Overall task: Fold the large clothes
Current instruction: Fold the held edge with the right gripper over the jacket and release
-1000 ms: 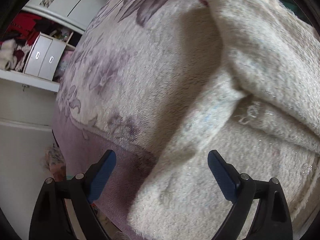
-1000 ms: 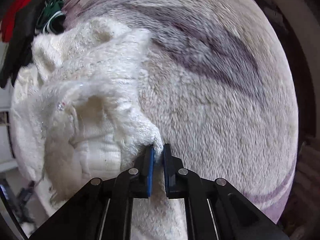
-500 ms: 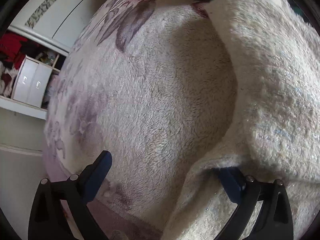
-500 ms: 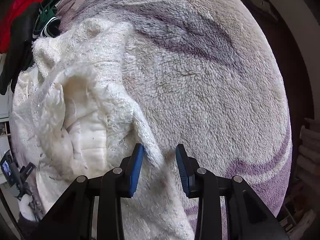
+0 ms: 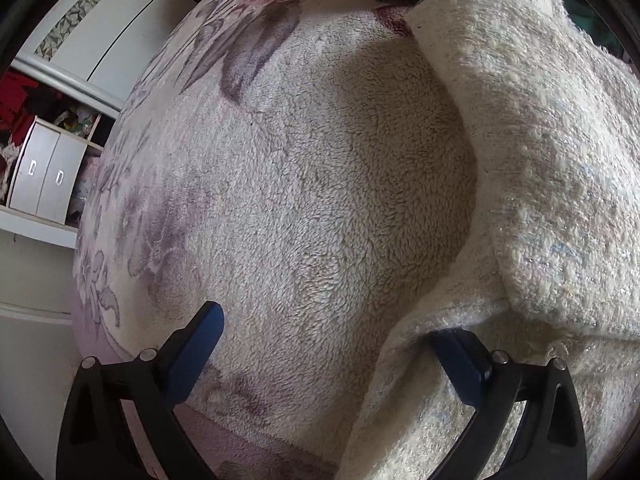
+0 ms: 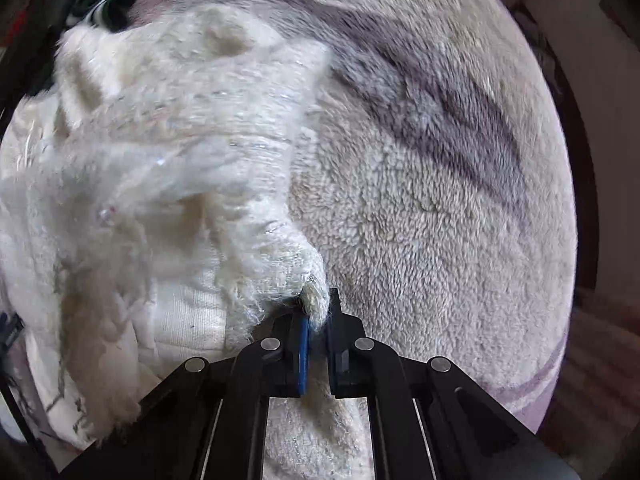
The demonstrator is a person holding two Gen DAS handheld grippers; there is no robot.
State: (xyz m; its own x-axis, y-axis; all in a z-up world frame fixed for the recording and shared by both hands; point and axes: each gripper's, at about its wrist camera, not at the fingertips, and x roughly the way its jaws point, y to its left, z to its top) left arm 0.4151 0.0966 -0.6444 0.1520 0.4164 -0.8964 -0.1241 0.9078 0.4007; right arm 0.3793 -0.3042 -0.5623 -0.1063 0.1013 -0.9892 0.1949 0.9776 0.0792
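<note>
A fluffy cream garment (image 5: 552, 168) lies on a floral fleece blanket (image 5: 320, 184). In the left wrist view it fills the right side, folded over itself. My left gripper (image 5: 332, 340) is open wide; its left finger is over the blanket and its right finger (image 5: 460, 364) is tucked under the garment's edge. In the right wrist view the garment (image 6: 160, 152) is bunched at the left. My right gripper (image 6: 316, 320) is shut on a corner of the garment and lifts it off the blanket (image 6: 420, 220).
A white cabinet with small drawers (image 5: 44, 176) and shelves of clutter stands left of the bed. Dark green clothing (image 6: 108, 0) lies at the garment's far end. The blanket's purple border (image 6: 532, 384) runs along the bed's right edge.
My right gripper opened half a second ago and has shut again on the garment's corner. My left gripper slid forward, its right finger going under the garment's edge.
</note>
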